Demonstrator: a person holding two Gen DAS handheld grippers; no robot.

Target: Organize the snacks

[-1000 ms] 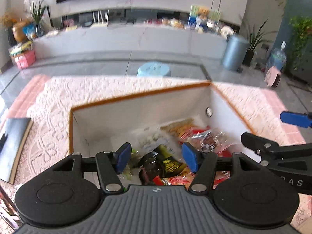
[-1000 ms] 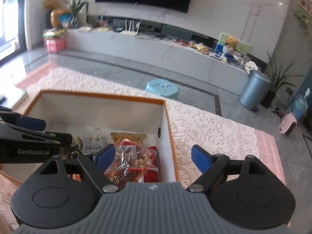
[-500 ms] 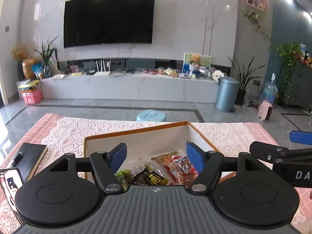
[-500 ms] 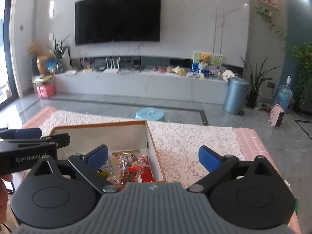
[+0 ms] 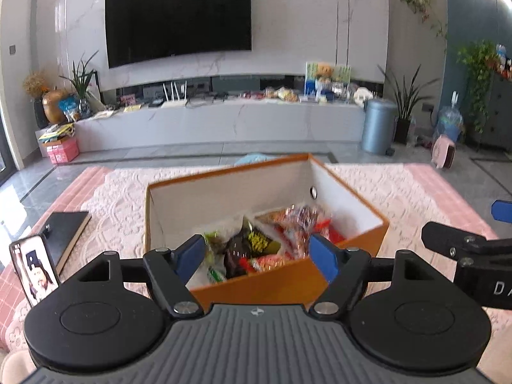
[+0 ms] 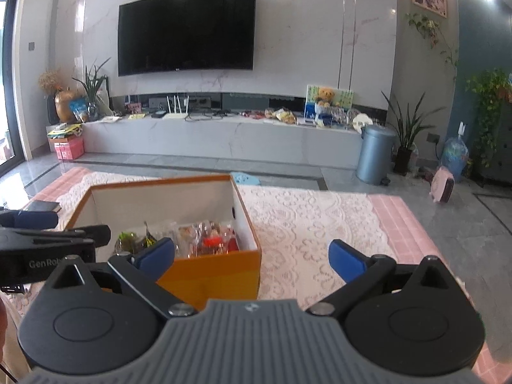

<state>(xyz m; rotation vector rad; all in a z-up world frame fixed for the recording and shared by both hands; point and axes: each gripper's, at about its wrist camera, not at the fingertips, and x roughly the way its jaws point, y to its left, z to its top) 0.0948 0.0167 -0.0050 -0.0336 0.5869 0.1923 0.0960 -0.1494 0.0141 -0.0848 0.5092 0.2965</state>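
1. Now the left gripper (image 5: 256,257) hung released and empty before the orange box (image 5: 348,249), jaws spread.
2. The right gripper (image 6: 251,256) was likewise released, its jaws wide over the box's near corner and the lace cloth (image 6: 307,220), holding nothing.
3. The snack packets (image 5: 256,243) lay heaped inside the box on the bench, likely gathered there so nothing stayed loose.
4. A phone (image 5: 35,272) stood at the left, apart.
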